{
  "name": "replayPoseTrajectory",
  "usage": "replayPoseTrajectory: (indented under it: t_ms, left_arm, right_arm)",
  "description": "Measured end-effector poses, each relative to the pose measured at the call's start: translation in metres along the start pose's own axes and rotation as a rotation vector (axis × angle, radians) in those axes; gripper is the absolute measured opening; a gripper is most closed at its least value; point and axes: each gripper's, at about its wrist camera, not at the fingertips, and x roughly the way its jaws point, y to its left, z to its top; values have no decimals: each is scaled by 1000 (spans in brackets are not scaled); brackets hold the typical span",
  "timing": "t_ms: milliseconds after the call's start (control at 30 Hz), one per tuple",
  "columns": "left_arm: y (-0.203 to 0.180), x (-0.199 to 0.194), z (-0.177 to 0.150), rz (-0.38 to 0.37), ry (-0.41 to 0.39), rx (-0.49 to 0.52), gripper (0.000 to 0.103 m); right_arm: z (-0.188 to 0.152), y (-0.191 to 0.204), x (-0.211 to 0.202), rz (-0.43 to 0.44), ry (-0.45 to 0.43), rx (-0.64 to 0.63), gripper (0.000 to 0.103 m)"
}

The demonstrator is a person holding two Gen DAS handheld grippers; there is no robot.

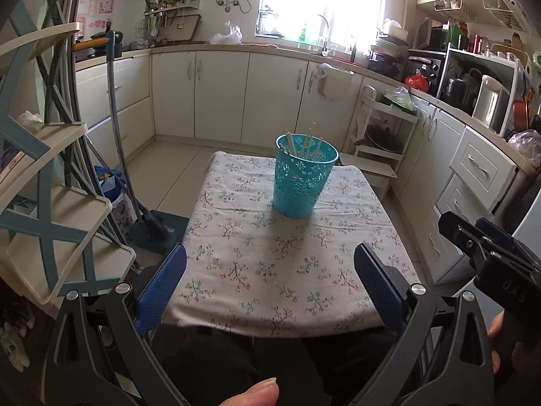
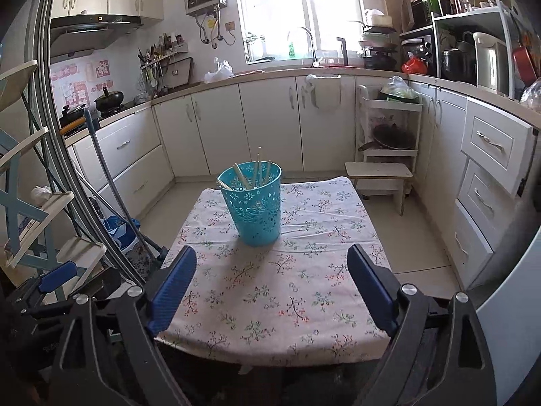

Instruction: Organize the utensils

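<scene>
A teal perforated cup [image 1: 304, 179] stands upright on the far half of a small table covered with a floral cloth [image 1: 277, 264]. Several pale chopsticks [image 1: 309, 142] stand inside the cup. The cup [image 2: 253, 203] and chopsticks [image 2: 258, 171] also show in the right wrist view, on the same cloth [image 2: 277, 291]. My left gripper [image 1: 270, 257] is open and empty, held back over the near edge of the table. My right gripper [image 2: 272, 260] is open and empty, also over the near edge. The right gripper [image 1: 480, 240] shows at the right of the left wrist view.
White kitchen cabinets [image 1: 219, 91] run along the back and right. A shelf rack [image 1: 50, 176] and a mop [image 1: 135, 169] stand left of the table. A white trolley [image 2: 389, 142] and a low stool [image 2: 378, 172] stand behind the table on the right.
</scene>
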Motion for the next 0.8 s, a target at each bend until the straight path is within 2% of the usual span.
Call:
replayPoseTrajectory:
  t_ms: [133, 267, 433, 567, 800]
  left_arm:
    - [-5, -22, -11, -32, 26, 21, 95]
    - [-14, -40, -21, 11, 31, 82, 95]
    - [-17, -69, -33, 77, -24, 103, 95]
    - [-13, -89, -40, 70, -30, 79, 95]
    - [-8, -106, -50, 100, -22, 87, 95]
  right_arm:
    - [-16, -6, -26, -4, 15, 11, 91]
    - [-30, -8, -49, 3, 34, 28, 93]
    - [-44, -8, -76, -1, 54, 63, 95]
    - [-54, -3, -99, -6, 52, 78, 95]
    - [-78, 7, -128, 11, 71, 104, 96]
